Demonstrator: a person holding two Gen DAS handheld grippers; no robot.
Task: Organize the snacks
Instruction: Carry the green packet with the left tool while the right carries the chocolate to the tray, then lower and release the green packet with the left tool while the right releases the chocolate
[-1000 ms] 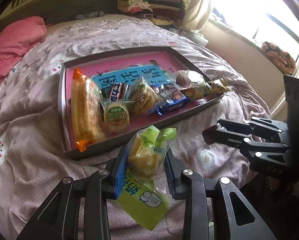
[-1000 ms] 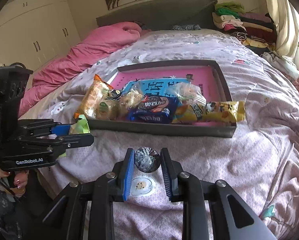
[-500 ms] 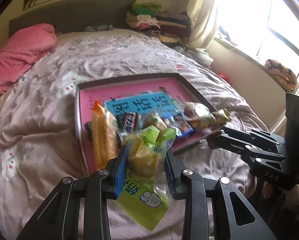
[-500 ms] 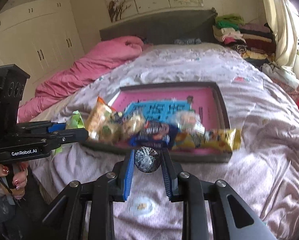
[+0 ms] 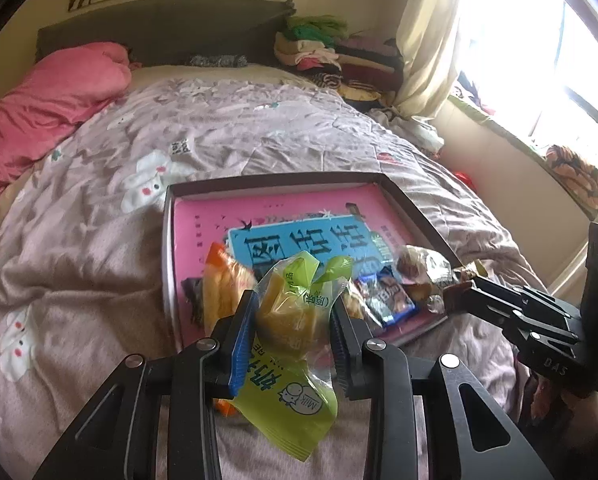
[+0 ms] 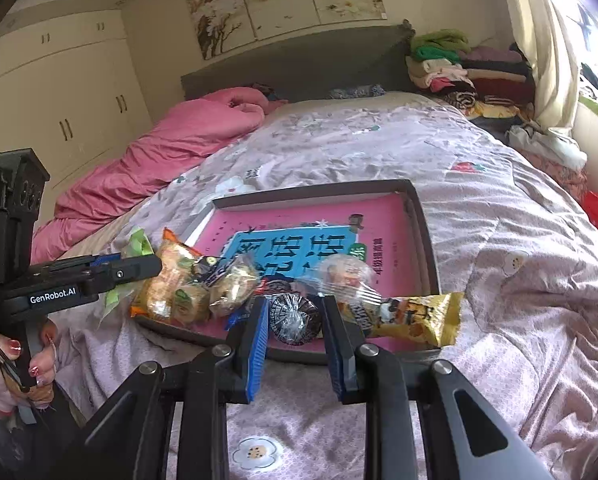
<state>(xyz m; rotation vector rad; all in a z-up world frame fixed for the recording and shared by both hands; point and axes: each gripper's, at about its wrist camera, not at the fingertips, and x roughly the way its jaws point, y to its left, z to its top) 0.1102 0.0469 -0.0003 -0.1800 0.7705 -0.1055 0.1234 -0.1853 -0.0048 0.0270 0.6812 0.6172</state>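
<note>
My left gripper [image 5: 293, 320] is shut on a green-wrapped milk cake packet [image 5: 295, 312] and holds it above the near left corner of the dark tray [image 5: 259, 182]. My right gripper [image 6: 293, 322] is shut on a small round dark cookie in clear wrap [image 6: 295, 320] over the tray's near rim [image 6: 299, 354]. The tray has a pink and blue bottom and holds several snacks along its near edge: an orange bag [image 6: 165, 280], round cakes [image 6: 233, 284], a blue bar [image 5: 391, 296] and a yellow packet [image 6: 417, 316]. The left gripper also shows in the right wrist view [image 6: 135, 268], the right gripper in the left wrist view [image 5: 465, 288].
The tray lies on a mauve quilted bed [image 5: 99, 220]. A pink duvet [image 6: 171, 156] is heaped at the far left. Folded clothes [image 6: 459, 68] are stacked by the headboard. A window and curtain [image 5: 431, 40] are at the right. White wardrobes [image 6: 59, 100] stand at the left.
Both grippers have risen and moved forward over the tray's near edge, each still holding its snack. The tray sits closer and lower in both views.
</note>
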